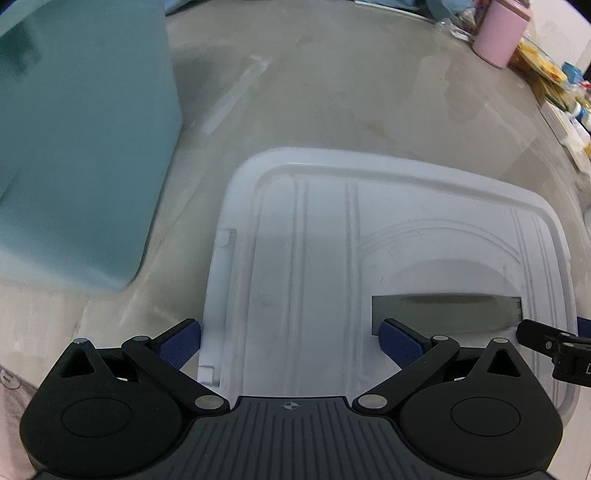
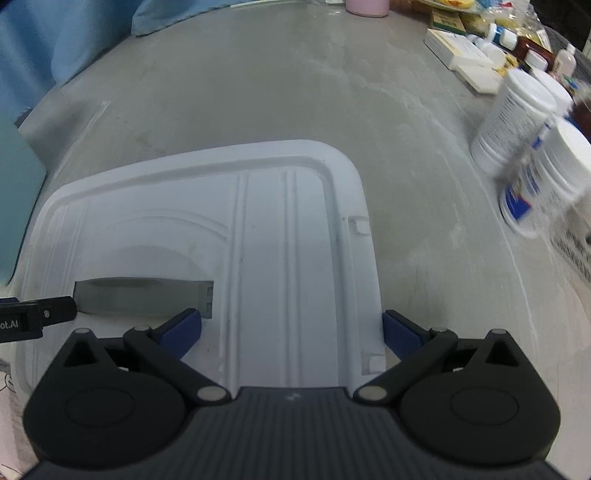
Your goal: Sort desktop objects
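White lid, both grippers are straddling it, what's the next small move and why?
Probably close both sets of jaws on the white lid. The left gripper and the right gripper are each wide open, one blue pad in the handle slot and the other outside a side edge, gripping nothing yet.

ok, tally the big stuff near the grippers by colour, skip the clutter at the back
White: 3 (flat white plastic lid, two white plastic bottles)
Teal: 1 (teal plastic bin)
Pink: 1 (pink cylindrical canister)
Total: 5
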Action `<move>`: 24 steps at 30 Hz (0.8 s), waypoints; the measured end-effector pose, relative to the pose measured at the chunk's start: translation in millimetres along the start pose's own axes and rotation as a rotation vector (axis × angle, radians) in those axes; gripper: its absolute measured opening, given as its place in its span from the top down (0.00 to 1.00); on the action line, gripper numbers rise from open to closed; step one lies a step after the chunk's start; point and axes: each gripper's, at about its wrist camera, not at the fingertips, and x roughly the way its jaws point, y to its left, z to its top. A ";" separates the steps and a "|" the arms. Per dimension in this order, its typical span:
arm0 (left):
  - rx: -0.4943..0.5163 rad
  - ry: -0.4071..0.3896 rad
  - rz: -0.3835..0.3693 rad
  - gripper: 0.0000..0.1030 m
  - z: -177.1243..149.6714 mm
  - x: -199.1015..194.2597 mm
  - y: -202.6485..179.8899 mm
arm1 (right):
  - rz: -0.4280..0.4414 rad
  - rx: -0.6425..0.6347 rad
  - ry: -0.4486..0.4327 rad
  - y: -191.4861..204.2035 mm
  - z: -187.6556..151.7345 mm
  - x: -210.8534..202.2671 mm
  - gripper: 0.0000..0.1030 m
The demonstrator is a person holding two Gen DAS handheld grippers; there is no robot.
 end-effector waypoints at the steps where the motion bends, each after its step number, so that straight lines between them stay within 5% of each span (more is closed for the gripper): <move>1: 0.003 0.000 -0.001 0.00 -4.5 -1.1 1.3 | 0.000 0.002 -0.001 -0.2 -5.4 -2.6 0.00; 20: 0.022 0.013 -0.010 0.00 -40.1 -14.7 5.9 | 0.010 0.028 0.018 1.0 -39.8 -22.9 0.00; 24: 0.023 0.011 -0.014 0.00 -40.2 -12.6 5.5 | 0.058 0.178 0.030 -23.4 -41.6 -29.0 0.00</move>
